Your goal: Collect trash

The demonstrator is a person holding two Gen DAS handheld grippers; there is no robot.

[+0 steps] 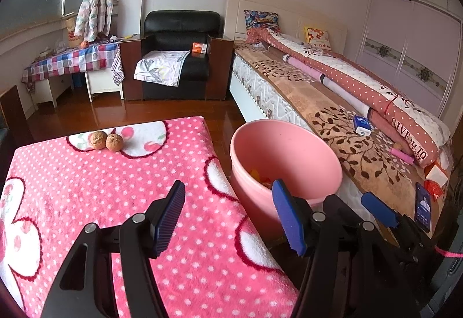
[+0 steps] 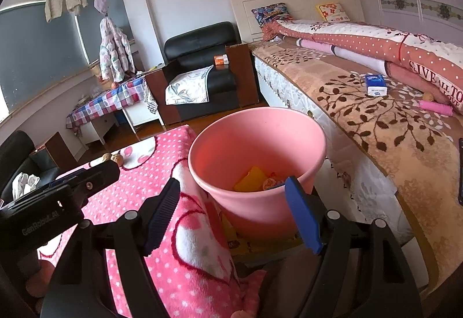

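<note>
A pink bucket (image 1: 285,161) stands on the floor between the pink dotted blanket (image 1: 115,202) and the bed; it also shows in the right wrist view (image 2: 257,150) with yellow and orange trash (image 2: 251,180) inside. Two walnuts (image 1: 105,140) lie at the blanket's far end, small in the right wrist view (image 2: 113,158). My left gripper (image 1: 231,219) is open and empty above the blanket's right edge. My right gripper (image 2: 231,216) is open and empty, just in front of the bucket's near rim. One right gripper finger (image 1: 379,209) shows in the left wrist view.
The bed (image 1: 332,103) runs along the right with a folded quilt, a blue tissue pack (image 1: 361,125), a pink tube (image 1: 402,155) and a phone (image 1: 422,210). A black armchair (image 1: 176,57) and a checked-cloth table (image 1: 69,60) stand at the far wall.
</note>
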